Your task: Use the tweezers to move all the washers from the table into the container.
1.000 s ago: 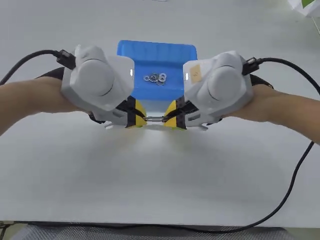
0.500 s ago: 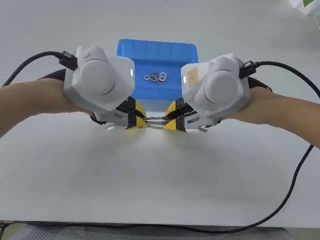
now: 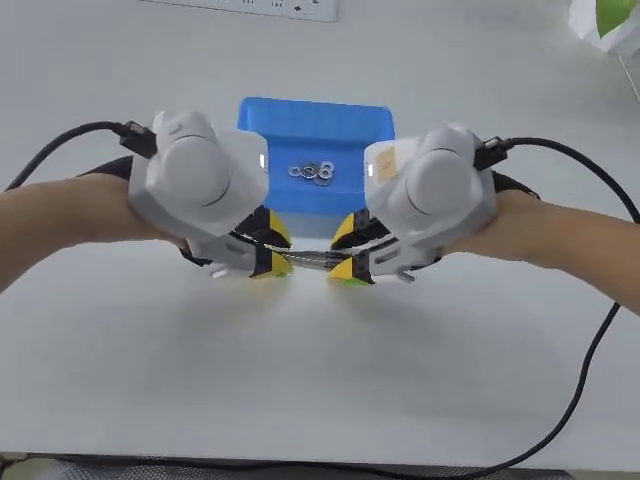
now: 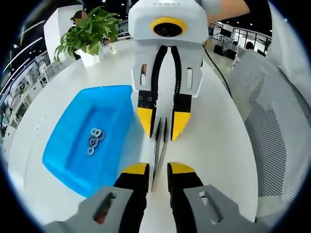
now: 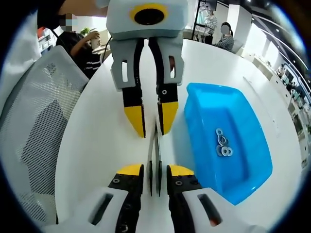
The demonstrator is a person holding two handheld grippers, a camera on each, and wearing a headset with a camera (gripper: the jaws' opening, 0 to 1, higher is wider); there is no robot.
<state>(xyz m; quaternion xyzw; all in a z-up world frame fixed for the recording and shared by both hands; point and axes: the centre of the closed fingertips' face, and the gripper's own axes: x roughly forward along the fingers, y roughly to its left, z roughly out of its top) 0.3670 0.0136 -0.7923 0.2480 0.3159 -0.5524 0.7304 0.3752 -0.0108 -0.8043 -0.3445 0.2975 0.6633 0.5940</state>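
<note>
A blue container [image 3: 355,125] stands on the white table just beyond both grippers, with several metal washers [image 3: 312,172] bunched on its floor. My left gripper [image 3: 275,250] and right gripper [image 3: 345,252] face each other tip to tip. Thin steel tweezers [image 3: 310,260] bridge them, slightly tilted above the table. In the left gripper view the tweezers [image 4: 156,145] run from my left gripper [image 4: 159,169] to the right gripper [image 4: 163,124], their joined end in my jaws. In the right gripper view the two arms of the tweezers [image 5: 154,145] sit inside my right gripper [image 5: 155,170]. Both look shut on them.
Black cables trail from each gripper across the table [image 3: 320,380]. A power strip [image 3: 250,5] lies at the far edge and a potted plant [image 3: 610,20] stands at the far right. A mesh chair [image 4: 272,126] stands beside the table, and people sit in the background.
The right gripper has rolled a little and dipped, so the tweezers now slant instead of lying level. Both grippers stay tip to tip; the camera has shifted slightly.
</note>
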